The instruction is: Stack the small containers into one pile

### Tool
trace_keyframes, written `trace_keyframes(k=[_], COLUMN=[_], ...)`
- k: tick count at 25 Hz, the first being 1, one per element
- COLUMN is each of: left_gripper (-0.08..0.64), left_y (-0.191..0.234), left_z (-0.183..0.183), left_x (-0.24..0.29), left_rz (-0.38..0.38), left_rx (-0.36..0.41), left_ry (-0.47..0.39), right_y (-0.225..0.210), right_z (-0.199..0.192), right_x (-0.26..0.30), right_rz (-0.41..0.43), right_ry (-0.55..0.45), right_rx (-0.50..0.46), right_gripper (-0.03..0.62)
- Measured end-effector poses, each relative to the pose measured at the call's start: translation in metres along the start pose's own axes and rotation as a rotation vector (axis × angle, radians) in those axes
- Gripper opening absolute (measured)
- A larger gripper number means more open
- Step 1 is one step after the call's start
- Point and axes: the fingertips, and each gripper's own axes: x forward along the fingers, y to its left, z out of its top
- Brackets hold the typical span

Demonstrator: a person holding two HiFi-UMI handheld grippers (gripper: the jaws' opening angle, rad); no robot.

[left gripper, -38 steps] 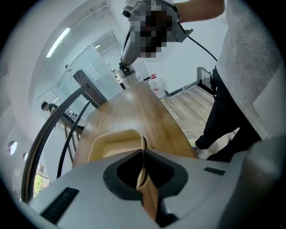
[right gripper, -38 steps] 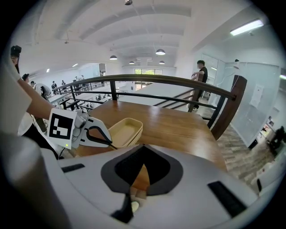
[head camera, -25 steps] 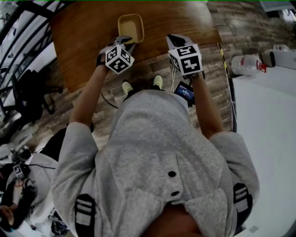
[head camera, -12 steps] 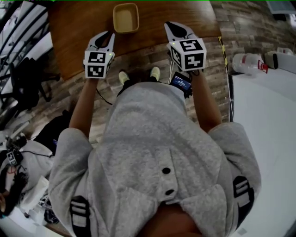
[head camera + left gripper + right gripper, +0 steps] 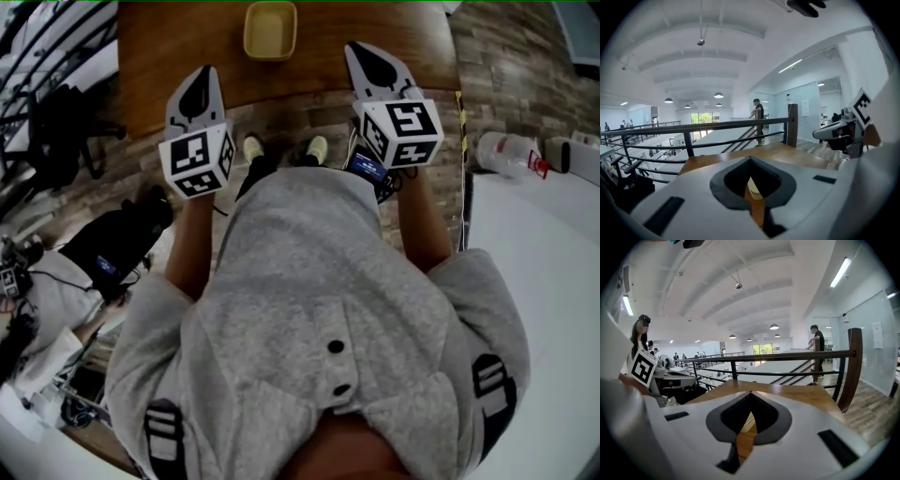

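Container: small yellow rounded-square plastic container (image 5: 270, 30) sat on brown wooden table (image 5: 178, 47), ahead of both tongs, untouched.
Left gripper (image 5: 204, 75): jaws closed, empty, over table's near edge.
Right gripper (image 5: 360, 54): jaws closed, empty.

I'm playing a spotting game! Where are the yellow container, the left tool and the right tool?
yellow container (image 5: 270, 30): head view, on its inside bottom.
left tool (image 5: 205, 75): head view, where its closed tips meet.
right tool (image 5: 356, 52): head view, where its closed tips meet.
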Motion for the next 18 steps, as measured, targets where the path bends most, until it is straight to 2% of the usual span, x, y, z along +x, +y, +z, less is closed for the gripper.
trace_keyframes(k=[4, 18], left_gripper=[0.012, 0.012], left_y=[0.005, -0.02], left_z=[0.007, 0.012], left_x=[-0.018, -0.02], left_rz=[0.051, 0.063], left_rx=[-0.012, -0.011], left_ry=[-0.015, -0.04], right_y=[0.001, -0.02], right_z=[0.004, 0.015], right_x=[-0.002, -0.009], right_rz=[0.009, 0.009], right_ry=[-0.022, -0.071], right_rx=[0.008, -0.002], right_gripper=[0.015, 0.015])
